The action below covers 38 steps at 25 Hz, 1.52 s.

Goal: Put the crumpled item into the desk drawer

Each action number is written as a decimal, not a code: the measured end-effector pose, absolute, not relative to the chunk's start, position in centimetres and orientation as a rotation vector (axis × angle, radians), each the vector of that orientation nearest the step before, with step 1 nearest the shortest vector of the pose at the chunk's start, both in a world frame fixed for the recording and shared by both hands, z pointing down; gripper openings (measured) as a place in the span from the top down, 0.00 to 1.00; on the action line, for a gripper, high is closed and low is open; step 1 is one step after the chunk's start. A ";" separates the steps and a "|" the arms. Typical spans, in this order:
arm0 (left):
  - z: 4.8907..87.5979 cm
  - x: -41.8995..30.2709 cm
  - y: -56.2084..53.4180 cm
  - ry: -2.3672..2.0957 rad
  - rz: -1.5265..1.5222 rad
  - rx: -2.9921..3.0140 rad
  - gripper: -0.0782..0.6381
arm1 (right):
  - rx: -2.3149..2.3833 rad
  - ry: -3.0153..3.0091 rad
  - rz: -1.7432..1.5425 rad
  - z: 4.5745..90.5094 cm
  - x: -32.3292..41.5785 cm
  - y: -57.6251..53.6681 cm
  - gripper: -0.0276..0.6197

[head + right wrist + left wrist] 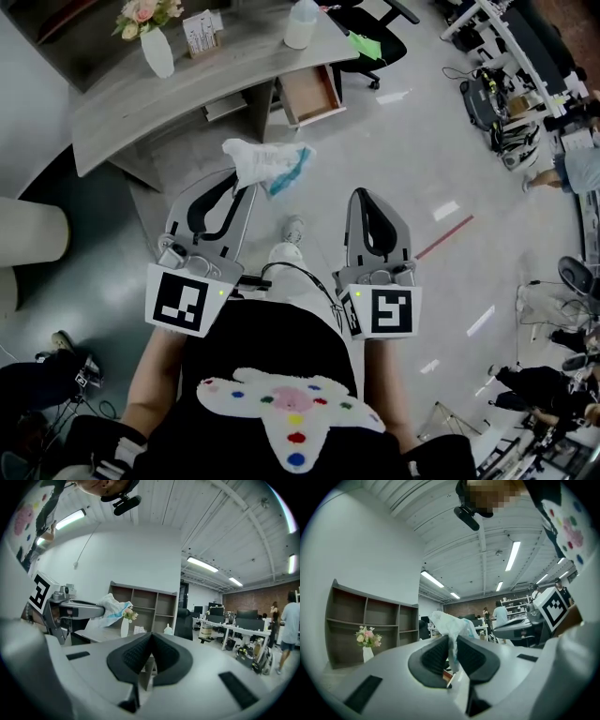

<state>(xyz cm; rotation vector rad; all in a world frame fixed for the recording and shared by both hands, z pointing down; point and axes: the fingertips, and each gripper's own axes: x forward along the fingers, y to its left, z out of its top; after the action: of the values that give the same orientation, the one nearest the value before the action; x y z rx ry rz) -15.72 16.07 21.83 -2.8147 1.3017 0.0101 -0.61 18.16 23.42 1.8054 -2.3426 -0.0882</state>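
The left gripper [242, 190] is clamped on the crumpled item [268, 163], a white wad with a light blue patch. In the left gripper view the pads [436, 654] pinch its lower tail while the rest bunches up above the jaw tips [451, 626]. The item hangs in the air above the floor, in front of the desk [141, 98] and apart from it. It is just short of the open drawer [310, 95], which is pulled out of the desk's front near its right end, its wooden inside showing.

The right gripper [365, 197] is held beside the left one, farther from the desk, with its jaws together and nothing between them [151, 640].

On the desk top stand a white vase of flowers [157, 49], a small card stand [201, 34] and a white bottle [301, 23].
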 end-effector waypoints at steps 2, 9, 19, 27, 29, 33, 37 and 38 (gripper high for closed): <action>21.7 -15.1 14.8 1.311 0.007 -2.812 0.81 | 1.797 -2.350 -0.085 23.4 0.0 16.8 0.95; 22.3 -12.0 9.9 1.350 -0.032 -2.793 0.81 | 1.760 -2.385 -0.057 24.1 3.0 11.8 0.95; 22.6 -6.9 2.4 1.452 -0.063 -2.760 0.81 | 1.653 -2.452 -0.022 25.0 7.9 2.9 0.95; 22.6 -3.7 -2.1 1.512 -0.083 -2.730 0.81 | 1.593 -2.500 -0.018 25.3 10.7 -2.5 0.95; 22.7 -3.3 -2.9 1.530 -0.089 -2.723 0.81 | 1.582 -2.505 -0.017 25.4 11.3 -3.4 0.95; 22.7 -2.6 -4.4 1.545 -0.093 -2.716 0.81 | 1.564 -2.522 0.020 25.4 11.8 -4.5 0.95; 22.6 -1.7 -5.0 1.538 -0.103 -2.716 0.81 | 1.571 -2.532 0.043 25.4 12.3 -5.1 0.95; 22.6 -1.6 -5.1 1.539 -0.107 -2.716 0.81 | 1.572 -2.533 0.046 25.4 12.5 -5.1 0.95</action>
<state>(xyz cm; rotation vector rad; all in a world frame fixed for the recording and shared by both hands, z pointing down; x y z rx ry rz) -1.55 -5.13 22.63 -2.7163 1.5385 -0.1069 12.48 -5.13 25.43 1.5724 -2.5333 0.0462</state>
